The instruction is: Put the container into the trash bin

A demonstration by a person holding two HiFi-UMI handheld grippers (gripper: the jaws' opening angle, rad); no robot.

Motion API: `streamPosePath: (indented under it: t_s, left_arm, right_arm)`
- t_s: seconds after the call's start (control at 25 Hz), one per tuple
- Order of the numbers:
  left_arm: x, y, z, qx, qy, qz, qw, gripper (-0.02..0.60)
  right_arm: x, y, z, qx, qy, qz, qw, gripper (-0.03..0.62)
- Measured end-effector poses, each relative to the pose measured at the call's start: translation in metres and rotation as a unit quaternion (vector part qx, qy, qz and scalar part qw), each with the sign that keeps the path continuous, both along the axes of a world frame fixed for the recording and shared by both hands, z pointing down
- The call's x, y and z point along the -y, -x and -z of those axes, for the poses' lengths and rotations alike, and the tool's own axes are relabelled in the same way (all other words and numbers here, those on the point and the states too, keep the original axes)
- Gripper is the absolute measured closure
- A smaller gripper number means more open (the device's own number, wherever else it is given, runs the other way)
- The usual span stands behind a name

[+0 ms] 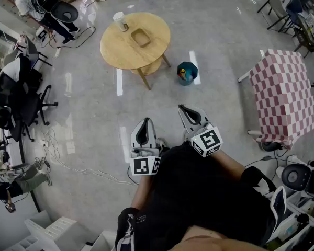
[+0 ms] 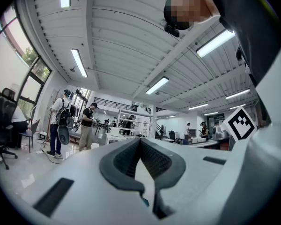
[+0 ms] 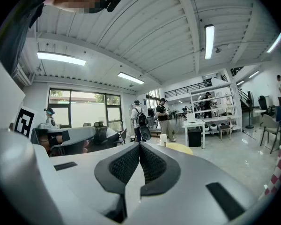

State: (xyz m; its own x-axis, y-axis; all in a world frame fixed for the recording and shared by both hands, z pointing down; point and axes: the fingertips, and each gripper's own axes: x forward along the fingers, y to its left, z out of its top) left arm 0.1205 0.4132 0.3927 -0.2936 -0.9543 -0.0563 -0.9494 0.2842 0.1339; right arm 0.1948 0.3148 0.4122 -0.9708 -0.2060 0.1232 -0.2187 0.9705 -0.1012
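Step in hand: approach, nothing picked up yet. The person is standing well back from the round light-wood worktop [image 1: 120,51], holding both grippers near the body and pointing them roughly level toward it. Left gripper [image 1: 144,123]: fingers [image 2: 124,159] are sitting pressed together, nothing between them. Right gripper [image 1: 185,112]: same, tips meeting, empty. The shallow tan rectangular container [image 1: 141,37] is lying open side up on the worktop, right of centre in the head view. A white lidded paper cup [image 1: 119,21] is standing near it toward the far-left edge, not touching it. The small round teal trash bin [image 1: 187,73] is standing on the grey polished floor [image 1: 94,119] just beside the worktop's legs, on its right. Something yellow-orange is showing inside, can't tell what. The table with a pink-and-white checked cloth [image 1: 282,93] is sitting off to the right, not involved by my read. Next move, as I'm reading it: walking up, opening one gripper's fingers, coming in on a container wall and clamping the rim, keeping to the side away from the cup. Then a short carry down to the bin. The bin mouth is looking barely wider than the container, so it's probably going in tilted, end-first.
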Motion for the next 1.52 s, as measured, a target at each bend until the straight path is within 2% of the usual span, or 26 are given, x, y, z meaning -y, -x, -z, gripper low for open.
streamPosePath:
  t_s: [0.44,0.8,1.0,1.28,1.52]
  left_arm:
    - [0.019,-0.017,0.0,0.004,-0.002,0.002,1.0,0.574]
    - [0.05,-0.041,-0.004,0.008,0.006,0.021,0.9997,0.574]
    - [0.064,-0.046,-0.006,0.015,0.016,0.035,0.9992,0.574]
    - [0.089,-0.021,-0.02,0.004,0.022,0.044,0.9988,0.574]
    - [0.126,0.031,-0.026,-0.001,0.017,0.035,0.9992,0.574]
  right_arm:
    - [0.012,-0.017,0.007,0.019,-0.008,0.011,1.0,0.568]
    - [0.046,-0.045,-0.008,0.013,0.008,0.025,1.0,0.568]
    - [0.068,-0.046,-0.017,0.007,0.008,0.039,0.999,0.568]
    - [0.091,-0.021,-0.031,0.001,0.006,0.054,0.999,0.568]
    - [0.122,0.029,-0.036,-0.005,0.001,0.056,0.998,0.568]
